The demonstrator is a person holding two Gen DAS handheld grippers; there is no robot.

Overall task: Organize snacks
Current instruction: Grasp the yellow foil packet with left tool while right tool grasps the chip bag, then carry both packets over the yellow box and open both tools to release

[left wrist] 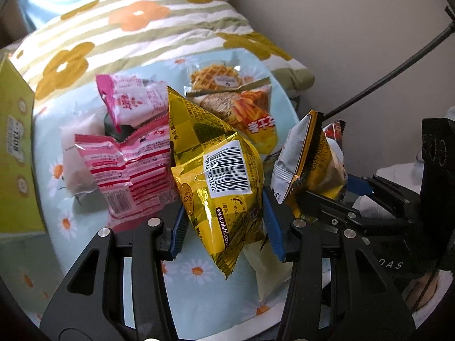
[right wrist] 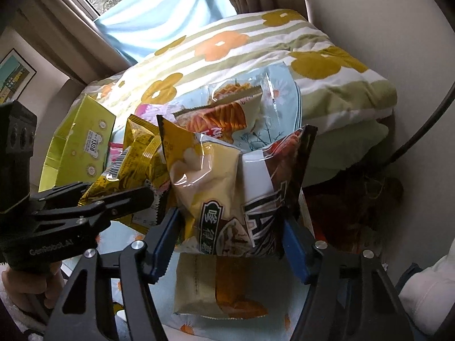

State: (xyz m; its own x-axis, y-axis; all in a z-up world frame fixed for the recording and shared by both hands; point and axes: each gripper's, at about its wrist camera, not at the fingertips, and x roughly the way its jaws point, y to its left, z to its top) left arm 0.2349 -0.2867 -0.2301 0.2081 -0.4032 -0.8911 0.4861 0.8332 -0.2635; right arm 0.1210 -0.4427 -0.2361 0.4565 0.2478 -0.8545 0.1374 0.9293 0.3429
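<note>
Left wrist view showed the gold snack bag [left wrist: 224, 182] standing upright between the blue pads of the left gripper [left wrist: 224, 221], which was clenched on its lower part, above the daisy-print cloth [left wrist: 196, 272]. To its left lay the pink packets [left wrist: 128, 153]; farther away lay the fries bag [left wrist: 250, 110] and the waffle pack [left wrist: 216, 76], and at the far left stood the green box [left wrist: 15, 156]. In the right wrist view the right gripper [right wrist: 230, 236] was grasping two bags at once, a cream bag [right wrist: 204, 179] and a dark bag [right wrist: 284, 176], pressed side by side. I think the risk was here: the films are slippery and puffy, so one of the pair could slide out, or the two near grippers could bump together.
</note>
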